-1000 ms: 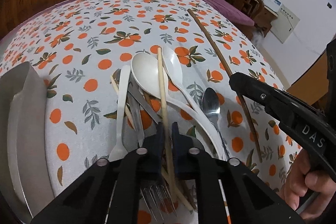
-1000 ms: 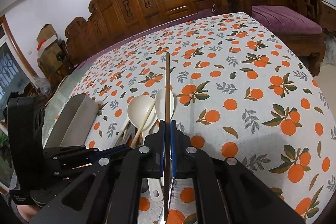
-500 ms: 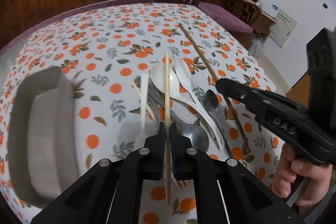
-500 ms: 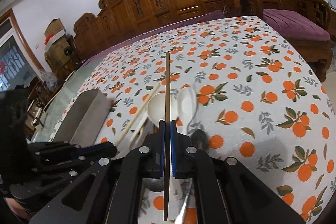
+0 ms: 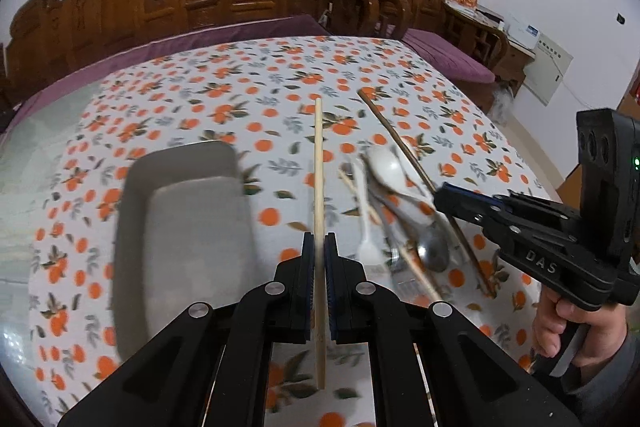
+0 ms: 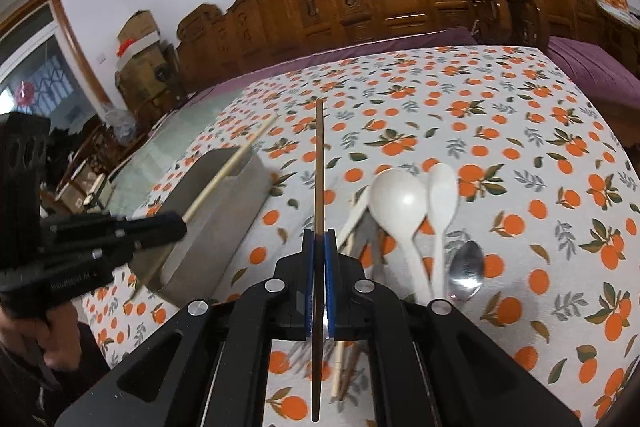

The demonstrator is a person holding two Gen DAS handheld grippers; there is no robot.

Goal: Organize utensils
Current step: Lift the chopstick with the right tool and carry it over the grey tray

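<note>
Above the flowered table [image 5: 280,75], both tongs pinch a chopstick: left gripper [image 5: 319,247] a pale chopstick [image 5: 319,167], right gripper [image 6: 319,243] a dark chopstick [image 6: 319,167]. Lower them flat into the grey tray [image 5: 180,211], beside the pile.

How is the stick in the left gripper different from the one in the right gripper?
The left gripper holds a pale chopstick; the right gripper holds a dark brown chopstick. The dark one looks thinner. Seen from the right, the pale one slants above the grey tray. Both are clamped mid-length, off the table.
</note>
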